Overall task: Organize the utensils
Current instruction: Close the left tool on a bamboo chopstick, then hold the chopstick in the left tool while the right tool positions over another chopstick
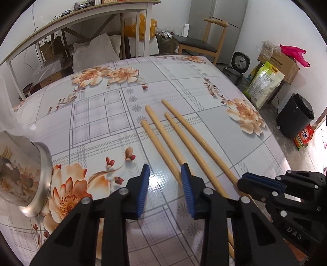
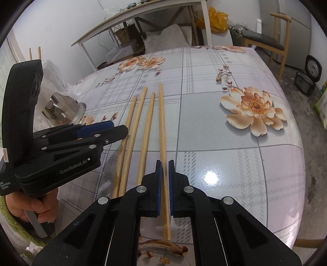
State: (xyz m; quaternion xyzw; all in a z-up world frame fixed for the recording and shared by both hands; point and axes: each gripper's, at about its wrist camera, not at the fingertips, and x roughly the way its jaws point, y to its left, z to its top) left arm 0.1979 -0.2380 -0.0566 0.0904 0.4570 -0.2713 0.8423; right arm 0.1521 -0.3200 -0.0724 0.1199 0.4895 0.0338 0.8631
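Several wooden chopsticks (image 2: 143, 131) lie side by side on the floral table; they also show in the left wrist view (image 1: 163, 139). My right gripper (image 2: 165, 163) is shut on the rightmost chopstick (image 2: 162, 122), near its thick end, low over the table. It appears in the left wrist view (image 1: 245, 180) at the right. My left gripper (image 1: 165, 169) is open and empty, above the near ends of the left chopsticks. It shows from the side in the right wrist view (image 2: 120, 127).
A steel container (image 1: 40, 176) wrapped in plastic stands at the table's left edge; it holds two upright chopsticks (image 2: 34, 53). A wooden chair (image 1: 204, 43), a desk (image 1: 81, 18), bags and a black bin (image 1: 294, 114) stand beyond the table.
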